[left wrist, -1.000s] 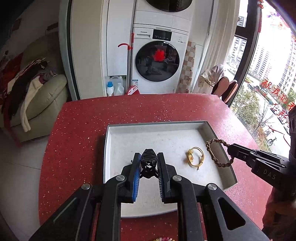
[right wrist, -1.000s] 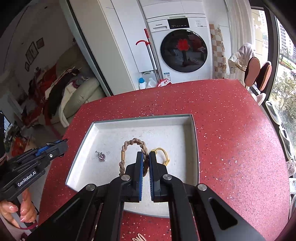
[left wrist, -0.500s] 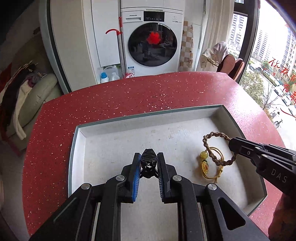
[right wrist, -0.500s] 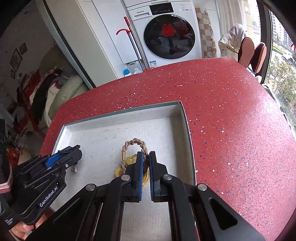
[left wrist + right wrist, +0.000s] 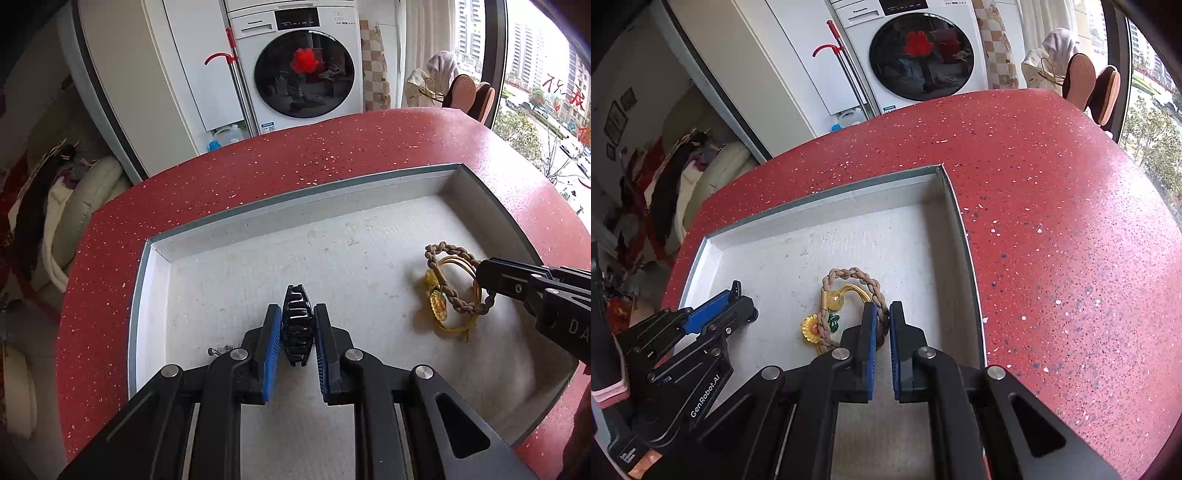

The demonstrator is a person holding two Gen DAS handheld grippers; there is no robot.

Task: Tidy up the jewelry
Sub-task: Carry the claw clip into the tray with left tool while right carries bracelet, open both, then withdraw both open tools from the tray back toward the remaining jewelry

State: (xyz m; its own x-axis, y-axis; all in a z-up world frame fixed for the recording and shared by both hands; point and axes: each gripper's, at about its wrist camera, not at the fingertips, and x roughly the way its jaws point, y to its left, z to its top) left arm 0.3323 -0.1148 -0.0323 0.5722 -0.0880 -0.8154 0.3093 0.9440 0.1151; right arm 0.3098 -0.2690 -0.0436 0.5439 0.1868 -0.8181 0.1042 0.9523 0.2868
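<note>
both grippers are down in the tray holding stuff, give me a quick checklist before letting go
1. Left hand-held gripper shut on the black hair claw: ok.
2. Right hand-held gripper shut on the braided bracelet: ok.
3. Both pieces over the tray, inside its walls: ok.
4. Claw touching the tray floor: cannot tell.
5. Bracelet clear of other pieces: not ok, it overlaps the yellow bracelet with the flower charm.
6. Small silver charm clear of the claw's landing spot: ok, it lies to the left of the left fingers.
</note>
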